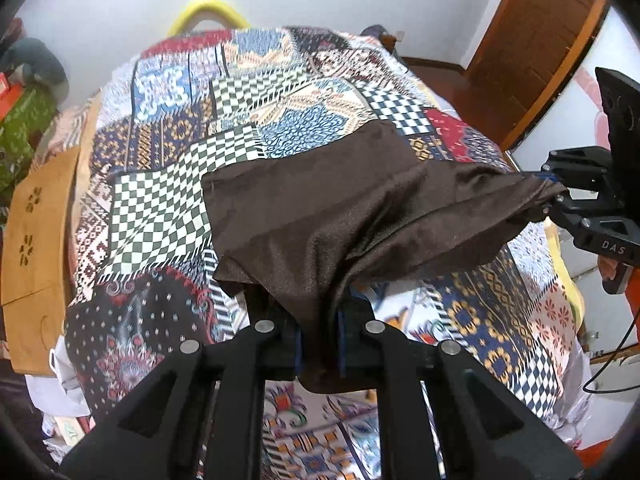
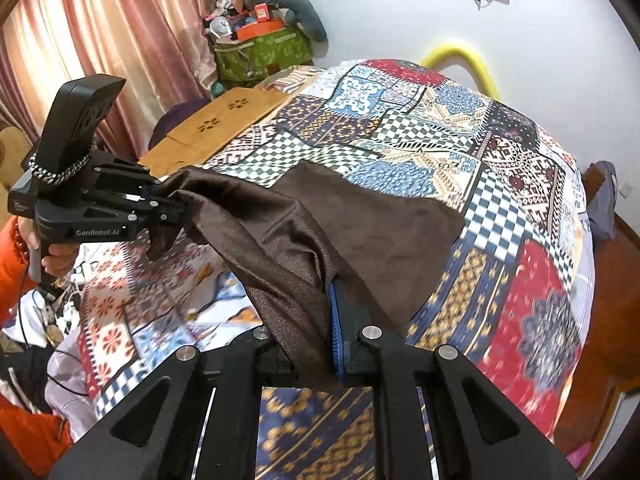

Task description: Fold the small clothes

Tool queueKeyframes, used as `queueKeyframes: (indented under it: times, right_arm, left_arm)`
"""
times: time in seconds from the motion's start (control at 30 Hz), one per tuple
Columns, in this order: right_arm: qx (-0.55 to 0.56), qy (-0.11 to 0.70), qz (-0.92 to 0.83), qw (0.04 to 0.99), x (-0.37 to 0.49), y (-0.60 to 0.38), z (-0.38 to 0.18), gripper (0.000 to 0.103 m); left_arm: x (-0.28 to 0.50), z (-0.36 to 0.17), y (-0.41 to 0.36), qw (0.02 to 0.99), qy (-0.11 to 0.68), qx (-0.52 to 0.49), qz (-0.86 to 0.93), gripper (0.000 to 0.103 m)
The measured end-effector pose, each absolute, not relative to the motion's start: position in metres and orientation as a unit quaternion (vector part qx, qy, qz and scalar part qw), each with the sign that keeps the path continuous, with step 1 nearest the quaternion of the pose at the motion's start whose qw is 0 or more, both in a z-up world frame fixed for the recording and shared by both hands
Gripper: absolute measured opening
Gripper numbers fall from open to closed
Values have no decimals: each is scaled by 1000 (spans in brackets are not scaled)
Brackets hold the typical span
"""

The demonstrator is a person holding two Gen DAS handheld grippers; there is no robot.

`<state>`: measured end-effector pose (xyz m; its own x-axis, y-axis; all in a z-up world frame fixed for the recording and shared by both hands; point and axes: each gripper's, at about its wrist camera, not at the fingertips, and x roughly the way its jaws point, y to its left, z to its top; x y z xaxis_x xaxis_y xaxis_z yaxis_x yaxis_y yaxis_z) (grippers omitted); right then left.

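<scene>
A dark brown satin cloth (image 1: 340, 208) lies partly on the patchwork bedspread (image 1: 168, 200), its near edge lifted. My left gripper (image 1: 320, 340) is shut on one near corner of it; it also shows in the right wrist view (image 2: 176, 210), held by a hand. My right gripper (image 2: 320, 340) is shut on the other near corner and shows at the right of the left wrist view (image 1: 560, 204). The cloth (image 2: 360, 232) stretches between the two grippers above the bed, and its far part rests flat.
A wooden board (image 1: 36, 240) with flower cut-outs lies at the bed's left side. A green bag with clutter (image 2: 264, 54) and pink curtains (image 2: 100, 40) stand beyond it. A yellow curved tube (image 2: 460, 56) sits at the bed's far end. A wooden door (image 1: 532, 48) is at the right.
</scene>
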<state>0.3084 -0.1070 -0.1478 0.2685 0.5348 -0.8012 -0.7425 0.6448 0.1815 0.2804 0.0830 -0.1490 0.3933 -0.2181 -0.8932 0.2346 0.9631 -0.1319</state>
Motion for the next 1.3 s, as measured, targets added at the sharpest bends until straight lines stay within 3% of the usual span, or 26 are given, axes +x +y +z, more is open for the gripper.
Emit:
queueKeyframes:
  times: [0.13,0.2,0.37,0.43,0.5,0.63,0.83,1.0,1.1,1.13,1.2,1.23,1.27,1.3]
  right_arm:
    - [-135,478,403,769,344,-94,-166,11]
    - [-147,492,399,760,362,-87,-178,11]
    - [-164,522,395,738,404,-75,-204,11]
    - [-168,532,395,730,415,-72,-209,12]
    - [-174,532,388,732,426,-69,-211,17]
    - [-163,507,365,764,433,-74,-202,44]
    - [-97,475,356,799,419,-102,-181,46]
    - [-25,459,360,812,386,-128,-181,59]
    - [9,464,362,809,372,-133,-195,59]
    - [18,465,362,808,370,-132,-201,59]
    - [27,469,359,806,361,-130,-213,59]
    - [29,470,361,805,360,-128,-215,59]
    - [31,471,364,803,359,-126,-219,59]
    - [33,470,365,803,357,-123,-222,58]
  left_arm:
    - [318,-168,96,820,557,-4,-132,15]
    - [335,-176,101,816,564,5,-125,22]
    - [371,-187,116,823,557,21,-106,54]
    - [380,-186,123,829,550,21,-97,59]
    - [388,-182,130,839,537,20,-86,59]
    - [391,-179,139,853,516,29,-68,62]
    - [376,-196,145,845,530,19,-71,66]
    - [354,-208,141,839,536,-11,-92,66]
    - [344,-213,133,837,537,-17,-104,66]
    - [342,-215,130,837,537,-12,-103,62]
    - [340,-218,124,836,539,-8,-99,39]
    - [339,-219,122,835,540,-13,-104,19]
    - [339,-220,120,835,540,-16,-107,9]
    - [340,-218,118,837,536,-11,-105,9]
